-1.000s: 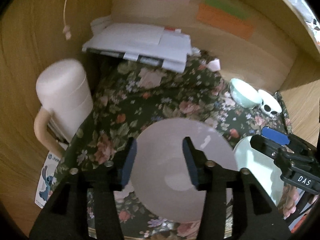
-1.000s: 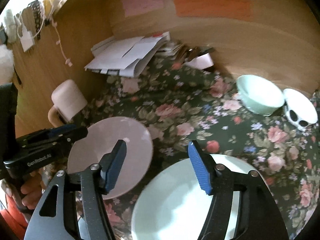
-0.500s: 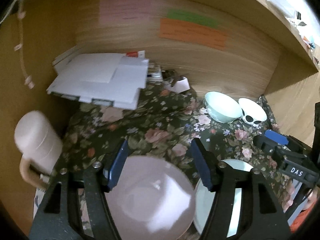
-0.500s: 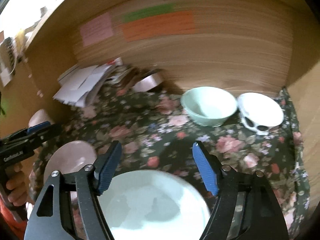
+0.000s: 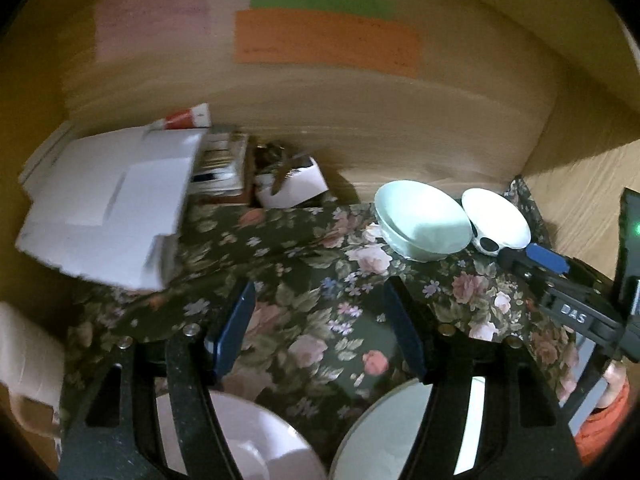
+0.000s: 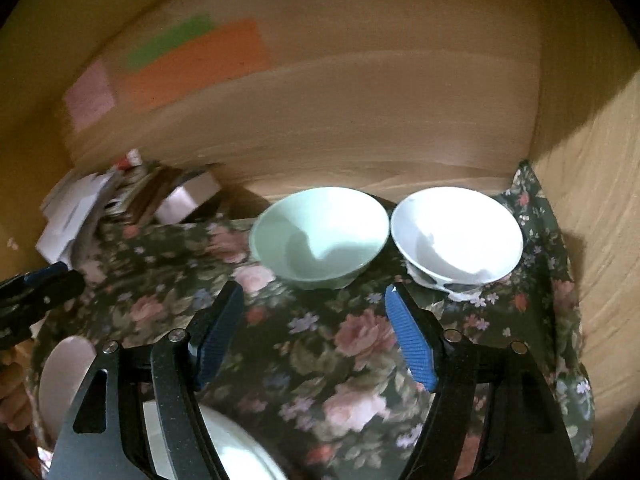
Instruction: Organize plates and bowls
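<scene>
A pale green bowl [image 6: 320, 236] and a white bowl with black spots [image 6: 456, 240] stand side by side on the floral cloth at the back right; both also show in the left wrist view, green [image 5: 424, 226] and white [image 5: 496, 220]. A pink plate [image 5: 256, 448] and a pale green plate [image 5: 384, 440] lie at the front, under the grippers. My left gripper [image 5: 320, 320] is open and empty above the cloth. My right gripper [image 6: 314, 332] is open and empty, just short of the two bowls.
A stack of white papers and boxes [image 5: 112, 204] lies at the back left. Wooden walls [image 6: 400, 100] close the back and right side. The floral cloth [image 6: 352, 360] covers the surface. A pinkish mug [image 5: 24, 356] stands at the far left.
Both grippers have moved forward and tilted up, away from the plates and toward the back. The bowls now loom larger in the right wrist view. Both stay open.
</scene>
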Available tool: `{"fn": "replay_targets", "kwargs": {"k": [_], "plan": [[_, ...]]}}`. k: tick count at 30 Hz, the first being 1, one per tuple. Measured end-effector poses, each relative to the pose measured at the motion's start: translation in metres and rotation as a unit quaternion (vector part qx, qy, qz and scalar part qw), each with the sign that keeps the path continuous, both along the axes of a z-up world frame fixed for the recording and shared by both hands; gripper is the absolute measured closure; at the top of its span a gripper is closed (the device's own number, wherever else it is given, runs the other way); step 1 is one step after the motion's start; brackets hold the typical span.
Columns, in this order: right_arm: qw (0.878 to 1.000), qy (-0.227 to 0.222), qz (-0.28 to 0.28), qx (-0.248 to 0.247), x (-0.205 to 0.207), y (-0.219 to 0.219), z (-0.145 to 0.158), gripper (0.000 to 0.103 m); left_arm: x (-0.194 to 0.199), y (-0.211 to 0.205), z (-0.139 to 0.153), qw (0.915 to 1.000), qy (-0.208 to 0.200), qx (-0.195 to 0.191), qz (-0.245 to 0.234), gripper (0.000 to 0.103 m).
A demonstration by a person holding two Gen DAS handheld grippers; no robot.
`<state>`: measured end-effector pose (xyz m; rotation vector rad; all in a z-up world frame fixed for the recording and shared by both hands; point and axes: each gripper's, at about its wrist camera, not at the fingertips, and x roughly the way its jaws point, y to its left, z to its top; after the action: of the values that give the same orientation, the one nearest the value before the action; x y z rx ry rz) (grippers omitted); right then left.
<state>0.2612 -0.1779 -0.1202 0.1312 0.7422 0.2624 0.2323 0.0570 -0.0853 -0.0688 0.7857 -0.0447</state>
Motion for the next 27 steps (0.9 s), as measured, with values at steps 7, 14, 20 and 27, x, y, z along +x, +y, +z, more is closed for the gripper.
{"fn": "replay_targets", "kwargs": {"k": [7, 14, 20, 27], "plan": [[0.999, 0.043, -0.008, 0.006, 0.039, -0.003, -0.028, 0.039, 0.04, -0.014, -0.016, 0.9992, 0.029, 0.025, -0.011, 0.037], [0.997, 0.072, -0.008, 0.018, 0.062, -0.004, -0.044, 0.063, 0.067, -0.017, -0.023, 0.9983, 0.048, 0.031, -0.014, 0.037], [0.997, 0.079, -0.005, 0.016, 0.07, -0.001, -0.05, 0.065, 0.083, -0.021, -0.025, 0.9974, 0.062, 0.03, -0.021, 0.037], [0.995, 0.095, -0.006, 0.017, 0.08, -0.003, -0.057, 0.064, 0.09, -0.024, -0.032, 0.9965, 0.071, 0.036, -0.026, 0.037]]}}
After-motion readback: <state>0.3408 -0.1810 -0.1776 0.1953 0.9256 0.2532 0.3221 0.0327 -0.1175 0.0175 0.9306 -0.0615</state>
